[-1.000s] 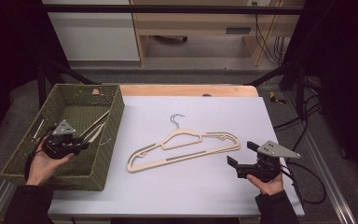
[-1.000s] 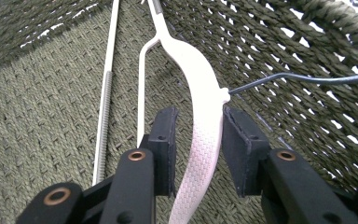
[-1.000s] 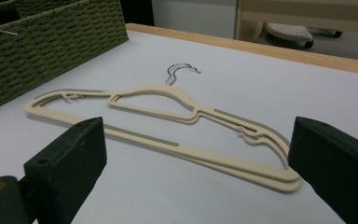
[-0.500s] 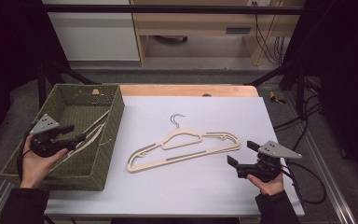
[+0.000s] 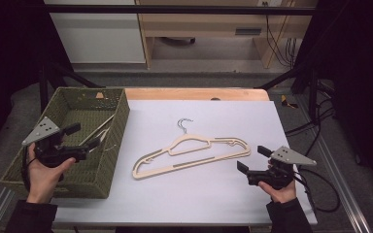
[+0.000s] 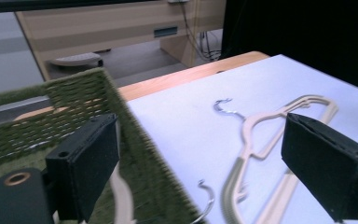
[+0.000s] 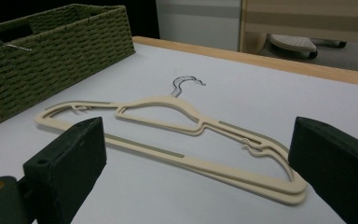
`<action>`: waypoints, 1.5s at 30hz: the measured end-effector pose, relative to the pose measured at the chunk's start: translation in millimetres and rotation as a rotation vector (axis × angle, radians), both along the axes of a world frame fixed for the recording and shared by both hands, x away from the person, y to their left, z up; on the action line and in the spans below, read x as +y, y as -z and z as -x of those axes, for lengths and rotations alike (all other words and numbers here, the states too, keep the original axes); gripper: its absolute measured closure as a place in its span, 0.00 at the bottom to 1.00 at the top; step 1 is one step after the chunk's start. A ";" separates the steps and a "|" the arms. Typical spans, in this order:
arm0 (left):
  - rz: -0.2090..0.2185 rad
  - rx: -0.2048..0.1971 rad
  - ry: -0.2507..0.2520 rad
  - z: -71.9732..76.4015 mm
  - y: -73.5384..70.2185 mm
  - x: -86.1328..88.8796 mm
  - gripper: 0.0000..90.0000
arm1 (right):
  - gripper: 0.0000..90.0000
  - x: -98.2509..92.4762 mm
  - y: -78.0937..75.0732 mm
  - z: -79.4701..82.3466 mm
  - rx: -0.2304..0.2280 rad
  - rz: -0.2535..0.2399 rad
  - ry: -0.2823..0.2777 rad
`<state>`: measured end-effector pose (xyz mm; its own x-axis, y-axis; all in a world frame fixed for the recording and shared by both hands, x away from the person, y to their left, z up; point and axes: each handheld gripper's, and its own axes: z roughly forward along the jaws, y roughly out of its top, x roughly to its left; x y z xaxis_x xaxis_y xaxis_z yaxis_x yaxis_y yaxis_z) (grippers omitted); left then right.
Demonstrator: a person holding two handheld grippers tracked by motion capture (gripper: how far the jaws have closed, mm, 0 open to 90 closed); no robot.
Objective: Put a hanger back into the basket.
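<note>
Left gripper (image 5: 85, 141) was up over the green woven basket (image 5: 114, 145), held in the person's left hand (image 5: 46, 170). Jaws had just been opening and stood wide apart with nothing between the pads. In the left gripper view a cream hanger in the basket (image 6: 121, 196) showed just below the left jaw, with its wire hook poking over the basket's right wall. Not touching the jaws as far as I could tell.

Right gripper (image 5: 250, 162) sat low over the white table sheet (image 5: 213, 199), near the right edge, jaws spread wide, released, gripping nothing. It pointed at the hangers on the sheet (image 5: 192, 155): two cream ones stacked, lying flat mid-table, metal hook (image 5: 184, 124) toward the far side. In the right gripper view the stack lay just ahead of the jaws, its near end between them but clear of both pads.

The basket stood at the table's left edge, well apart from the stack.

No brand, label or readable writing on the hangers, basket or grippers.
</note>
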<state>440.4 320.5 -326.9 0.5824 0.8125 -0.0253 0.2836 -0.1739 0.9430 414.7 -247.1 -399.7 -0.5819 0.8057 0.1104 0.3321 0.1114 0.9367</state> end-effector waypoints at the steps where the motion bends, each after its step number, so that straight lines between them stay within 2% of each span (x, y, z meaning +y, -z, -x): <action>1: -0.003 -0.003 0.003 1.1 -1.0 -3.1 0.11 | 0.05 -0.1 -0.3 -0.1 -0.003 -0.003 0.002; 3: -0.011 -0.012 0.012 4.1 -3.2 -13.3 0.11 | 0.05 -0.6 -0.8 -0.4 -0.006 -0.006 -0.001; 4: -0.002 -0.019 0.012 5.5 -3.8 -18.3 0.10 | 0.05 -0.6 -0.8 -0.5 -0.005 -0.004 0.001; 7: -0.028 -0.034 0.018 9.5 -8.0 -33.4 0.09 | 0.05 -0.5 -1.1 0.3 -0.004 -0.003 0.001; 10: -0.017 -0.045 0.047 12.5 -11.4 -51.4 0.08 | 0.05 -0.9 -1.9 0.6 -0.006 -0.002 -0.001; 13: -0.049 -0.053 0.055 12.3 -11.1 -69.7 0.08 | 0.05 -1.3 -2.7 0.9 -0.010 -0.005 0.000; 15: -0.043 -0.028 0.079 10.6 -6.8 -82.9 0.09 | 0.05 -2.0 -2.9 1.3 -0.010 -0.004 -0.003; 18: -0.068 -0.022 0.093 9.6 -0.1 -97.1 0.10 | 0.05 -2.2 -2.8 1.1 -0.011 -0.001 -0.002; 21: -0.072 -0.011 0.112 6.8 8.2 -109.8 0.10 | 0.05 -1.3 -2.6 0.8 -0.008 -0.006 -0.001; 27: -0.103 0.041 0.146 -7.3 29.6 -133.4 0.09 | 0.05 -1.5 -1.9 0.2 -0.007 -0.001 -0.007; 30: -0.096 0.068 0.171 -16.3 38.8 -139.4 0.09 | 0.05 -0.8 -1.6 0.1 -0.004 -0.001 -0.011; 37: -0.119 0.119 0.193 -36.9 55.9 -146.9 0.10 | 0.05 -0.6 -1.5 -0.3 -0.005 -0.002 -0.013; 41: -0.148 0.160 0.196 -48.4 68.4 -151.7 0.11 | 0.05 -0.9 -1.4 0.0 -0.010 -0.001 -0.016; 45: -0.200 0.202 0.189 -61.7 81.7 -157.9 0.12 | 0.05 0.5 -0.7 0.2 -0.006 0.001 -0.017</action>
<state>502.1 162.6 -408.6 0.7229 0.6909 -0.0065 0.4063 -0.4175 0.8128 414.5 -246.6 -398.9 -0.5964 0.7956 0.1060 0.3243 0.1180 0.9386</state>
